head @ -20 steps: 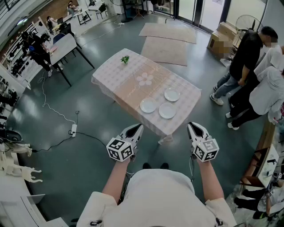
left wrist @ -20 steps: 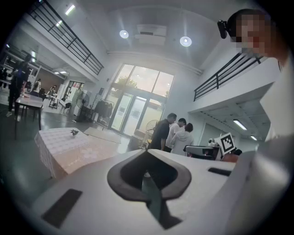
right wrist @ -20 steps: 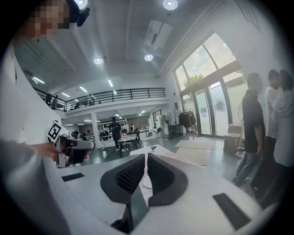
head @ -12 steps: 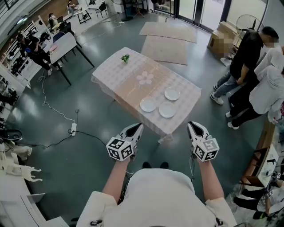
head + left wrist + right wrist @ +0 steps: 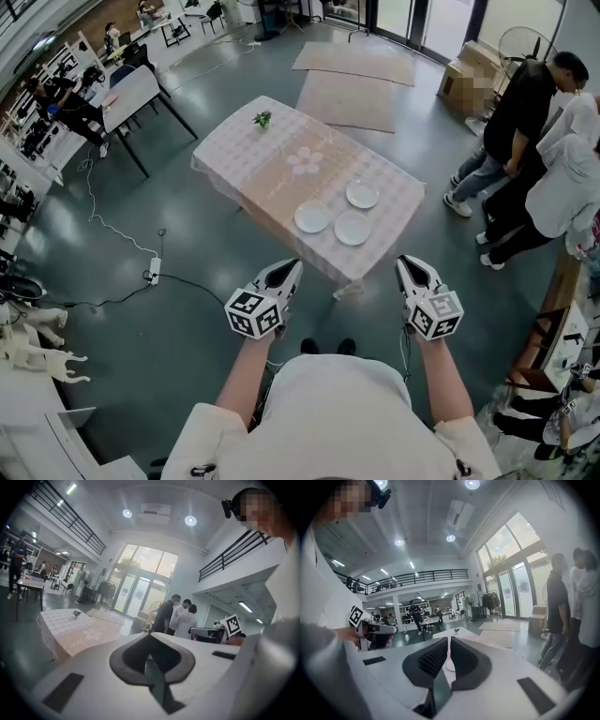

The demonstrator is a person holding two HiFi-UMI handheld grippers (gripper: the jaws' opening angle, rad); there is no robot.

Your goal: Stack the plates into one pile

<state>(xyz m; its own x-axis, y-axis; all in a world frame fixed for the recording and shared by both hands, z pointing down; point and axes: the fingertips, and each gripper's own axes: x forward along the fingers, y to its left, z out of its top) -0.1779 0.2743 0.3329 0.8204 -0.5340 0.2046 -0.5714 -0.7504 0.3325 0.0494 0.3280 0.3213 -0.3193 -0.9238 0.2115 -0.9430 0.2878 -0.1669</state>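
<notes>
Standing short of the desk, the person holds both tools out over the grey floor, their tips stopping just shy of the desk's near edge. The left claw is closed, its dark pads meeting with nothing caught between them. The right claw is pinched down to a thin slit, and it too grips nothing. Both point out toward the desk and tip a little downward.

The desk wears a pale checked cloth with a peach band running along its length and a white flower shape at the centre of that band. The three white plates lie flat on the half of the desk nearest the person, side by side, not piled. The left plate sits on the peach band, the front plate lies just beside it toward the desk's near edge, and the back plate rests just behind the front one. None overlaps another. A small green plant stands at the desk's far end, well apart from the plates.

To the right of the desk a few people stand in a knot on the floor. Beyond the desk's far side two tan mats lie flat.
</notes>
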